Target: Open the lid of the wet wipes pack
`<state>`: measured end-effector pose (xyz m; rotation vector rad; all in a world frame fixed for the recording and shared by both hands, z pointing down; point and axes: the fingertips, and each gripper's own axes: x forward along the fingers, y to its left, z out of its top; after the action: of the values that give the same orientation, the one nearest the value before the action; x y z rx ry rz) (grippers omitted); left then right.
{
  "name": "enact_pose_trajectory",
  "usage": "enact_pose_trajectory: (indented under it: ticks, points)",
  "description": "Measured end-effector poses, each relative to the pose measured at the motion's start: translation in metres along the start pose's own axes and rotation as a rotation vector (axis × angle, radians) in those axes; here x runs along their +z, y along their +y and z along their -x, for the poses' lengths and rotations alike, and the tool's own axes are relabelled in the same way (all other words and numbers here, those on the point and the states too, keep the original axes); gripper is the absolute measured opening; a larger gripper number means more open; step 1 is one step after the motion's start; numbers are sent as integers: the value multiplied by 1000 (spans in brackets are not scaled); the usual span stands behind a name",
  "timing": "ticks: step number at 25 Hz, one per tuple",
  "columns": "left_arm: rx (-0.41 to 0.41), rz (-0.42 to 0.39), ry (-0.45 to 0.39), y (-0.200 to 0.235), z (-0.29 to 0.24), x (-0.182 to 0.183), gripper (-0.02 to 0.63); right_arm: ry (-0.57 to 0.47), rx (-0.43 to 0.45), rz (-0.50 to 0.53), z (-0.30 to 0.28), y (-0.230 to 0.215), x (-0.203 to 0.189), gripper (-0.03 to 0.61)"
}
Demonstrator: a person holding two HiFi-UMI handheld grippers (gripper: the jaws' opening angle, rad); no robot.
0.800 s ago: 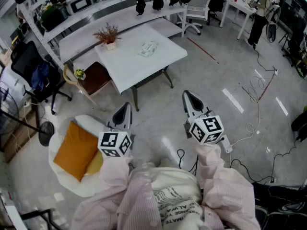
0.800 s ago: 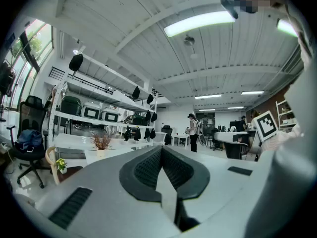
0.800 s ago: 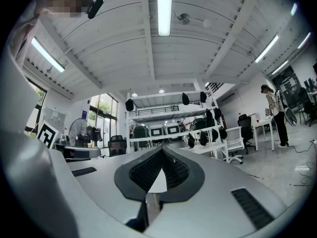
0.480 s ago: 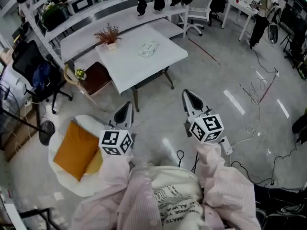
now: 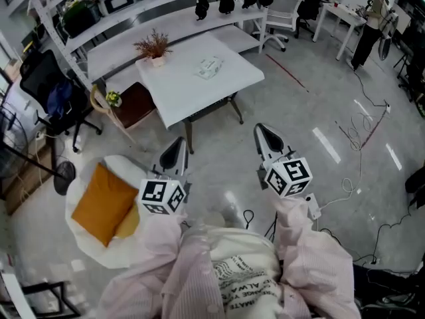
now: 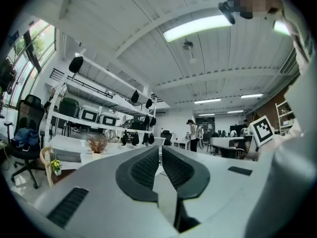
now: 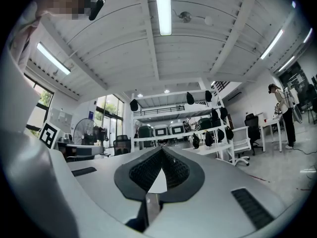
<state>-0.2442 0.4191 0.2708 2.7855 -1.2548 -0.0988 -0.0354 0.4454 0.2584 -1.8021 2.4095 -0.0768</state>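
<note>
The wet wipes pack (image 5: 208, 67) lies flat on the white table (image 5: 186, 92), near its far right part. A small potted dry plant (image 5: 153, 48) stands at the table's back edge. Both grippers hang level over the floor, well short of the table and touching nothing. My left gripper (image 5: 174, 147) is shut with nothing between its jaws, as the left gripper view (image 6: 160, 152) also shows. My right gripper (image 5: 265, 133) is shut and empty too, its pads meeting at the tip (image 7: 162, 151). The jaws hide the pack in both gripper views.
A round white chair with an orange cushion (image 5: 101, 203) sits by my left side. A brown stool (image 5: 133, 105) stands at the table's left corner. White shelves (image 5: 119, 28) run behind the table. Cables (image 5: 358, 131) trail on the floor at right. A person (image 5: 373, 15) stands far right.
The head view has shifted a little, so the table sits slightly lower and more to the right. Both grippers keep their place and stay shut.
</note>
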Motion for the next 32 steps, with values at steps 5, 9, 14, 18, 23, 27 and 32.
enact_pose_trajectory:
  ticks: [5,9,14,18,23,27,32]
  points:
    - [13,-4,30,5,-3,-8,92,13,19,-25,-10,2,-9,-2]
    - [23,4,53,13,-10,-16,120,23,32,-41,-22,2,-17,-2]
    - [26,5,80,24,-28,-28,129,49,35,-53,-43,-9,-32,-2]
    - [25,20,99,37,-56,-36,149,71,38,-57,-66,-23,-41,-2]
    - [8,28,133,55,-99,-51,149,90,24,-71,-102,-50,-55,-2]
    - [-6,36,154,74,-138,-57,149,101,12,-84,-135,-72,-61,-2]
    - [-24,45,175,96,-186,-58,149,118,-7,-93,-177,-99,-64,-2]
